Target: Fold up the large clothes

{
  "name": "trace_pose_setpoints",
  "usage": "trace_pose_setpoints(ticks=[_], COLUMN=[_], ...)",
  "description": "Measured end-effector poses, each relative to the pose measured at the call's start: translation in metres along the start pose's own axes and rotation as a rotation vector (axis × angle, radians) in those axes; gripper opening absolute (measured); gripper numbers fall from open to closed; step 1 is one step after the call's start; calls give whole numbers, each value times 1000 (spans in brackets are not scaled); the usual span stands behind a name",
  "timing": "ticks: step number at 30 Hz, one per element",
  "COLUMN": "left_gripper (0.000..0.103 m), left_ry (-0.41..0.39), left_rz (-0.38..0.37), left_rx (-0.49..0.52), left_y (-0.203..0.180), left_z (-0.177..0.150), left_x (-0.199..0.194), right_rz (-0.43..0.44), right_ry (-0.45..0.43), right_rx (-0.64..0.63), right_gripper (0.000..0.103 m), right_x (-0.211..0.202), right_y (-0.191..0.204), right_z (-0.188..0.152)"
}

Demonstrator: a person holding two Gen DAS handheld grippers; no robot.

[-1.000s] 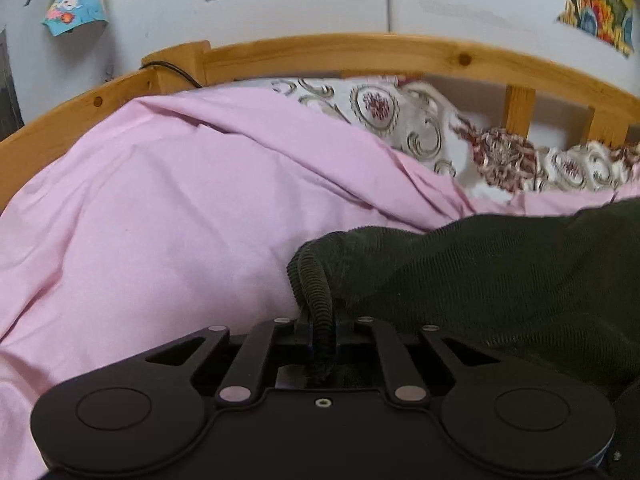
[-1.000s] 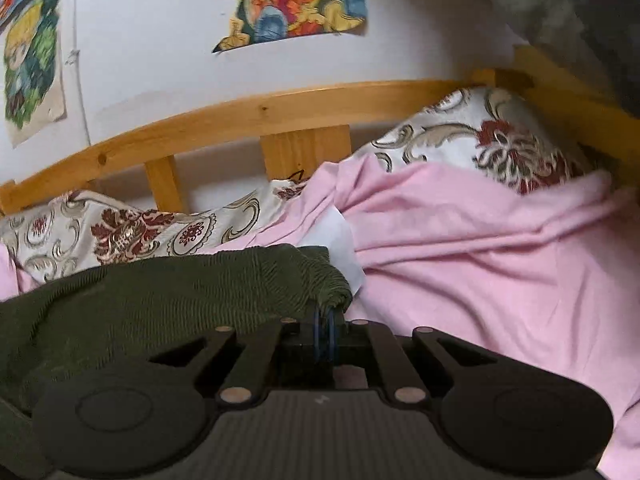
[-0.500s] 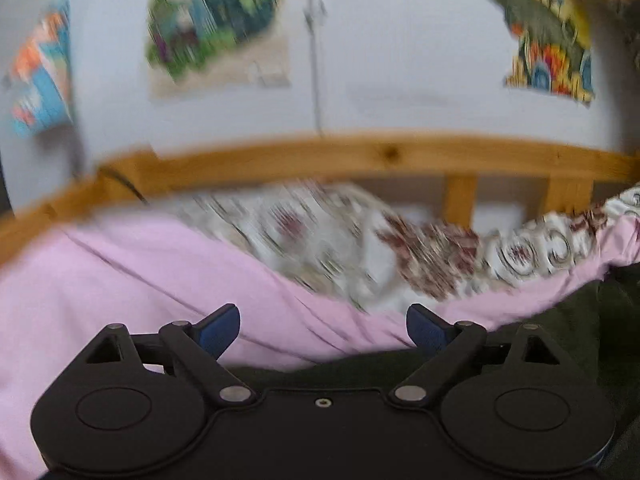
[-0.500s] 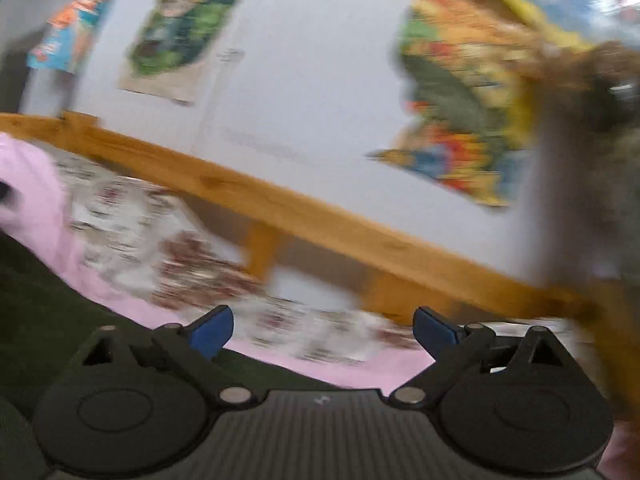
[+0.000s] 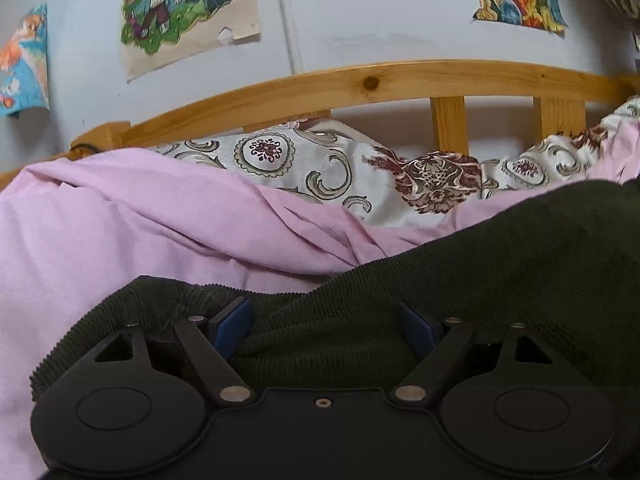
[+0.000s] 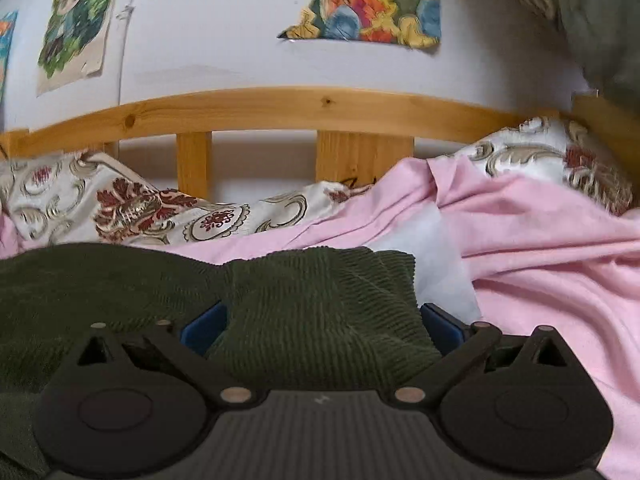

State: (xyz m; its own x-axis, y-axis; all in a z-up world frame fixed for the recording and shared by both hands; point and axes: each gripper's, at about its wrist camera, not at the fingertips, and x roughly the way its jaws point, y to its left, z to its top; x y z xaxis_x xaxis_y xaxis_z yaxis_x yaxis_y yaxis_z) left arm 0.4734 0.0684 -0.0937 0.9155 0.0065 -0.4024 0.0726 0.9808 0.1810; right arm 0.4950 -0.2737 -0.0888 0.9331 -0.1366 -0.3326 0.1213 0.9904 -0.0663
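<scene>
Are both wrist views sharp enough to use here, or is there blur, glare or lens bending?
Left wrist: sharp, dim, no glare; the wooden headboard bows from fisheye. Right wrist: mostly sharp, soft toward the edges; the dark green garment keeps its ribbing, and the grey fabric at top right is smeared.

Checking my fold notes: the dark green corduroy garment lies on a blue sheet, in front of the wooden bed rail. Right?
Not quite: the sheet is pink, not blue, as the right wrist view shows. The dark green corduroy garment does lie on it, in front of the wooden bed rail.
</scene>
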Motion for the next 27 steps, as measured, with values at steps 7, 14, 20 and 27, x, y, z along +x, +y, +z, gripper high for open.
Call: trace_pose_setpoints(ticks=[7,14,20,27], left_gripper=[86,102,102,102], left_ry=[11,-119,51,69], left_rz=[83,-111,-93,-129], left_rx=[64,44,35,-35], left_y=[-11,-47,-47,-36], left_z=[29,43,-2,-12], left_x=[-30,-92,-62,-54], right_rz=[-88,127,119,133], right_ry=[-26,-171,-56,-20], right_rx=[-67,-240,-341,-333], right_gripper=[102,103,102,103], right_x=[-20,-89,-64,-54], right_y=[15,86,93,93], right_z=[20,20,-24,-28])
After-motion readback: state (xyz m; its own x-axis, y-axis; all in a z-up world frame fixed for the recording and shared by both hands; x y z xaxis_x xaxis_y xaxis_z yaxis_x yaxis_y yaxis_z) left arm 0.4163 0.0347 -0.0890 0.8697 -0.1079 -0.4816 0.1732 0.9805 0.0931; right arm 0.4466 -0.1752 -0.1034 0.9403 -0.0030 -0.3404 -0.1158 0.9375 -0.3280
